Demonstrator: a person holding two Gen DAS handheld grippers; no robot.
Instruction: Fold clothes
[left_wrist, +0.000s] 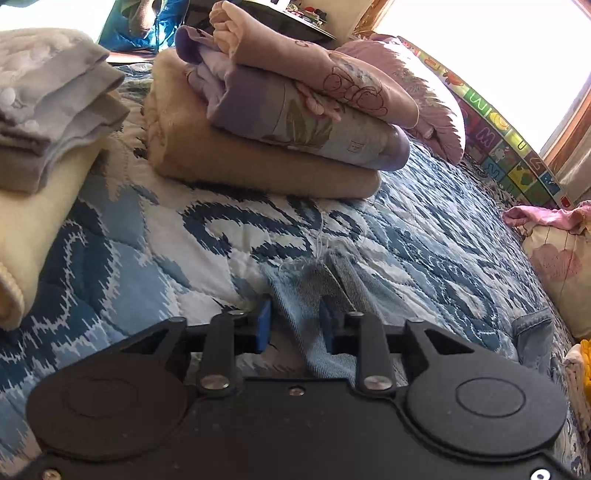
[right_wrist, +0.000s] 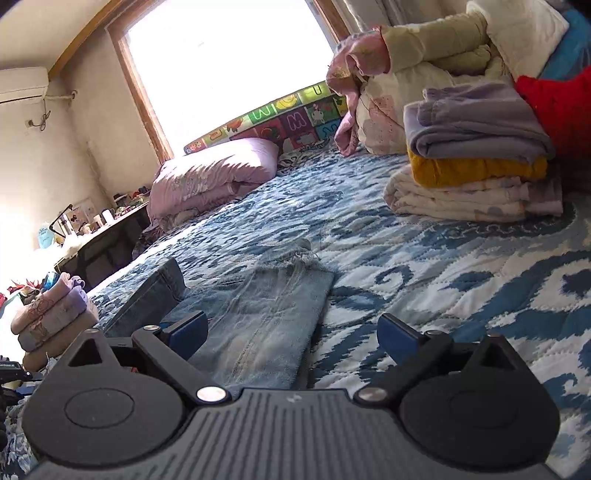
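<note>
Low over jeans, both tools level.

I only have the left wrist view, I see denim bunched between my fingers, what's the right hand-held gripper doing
Observer: The right hand-held gripper is open, jaws wide apart over the jeans.
Operator: Holding anything?
Observer: No. The denim lies flat on the quilt under it, frayed hem pointing toward the window.
Operator: Any space to its right?
Observer: Bare quilt, then a folded stack, lavender over mustard over cream.
</note>
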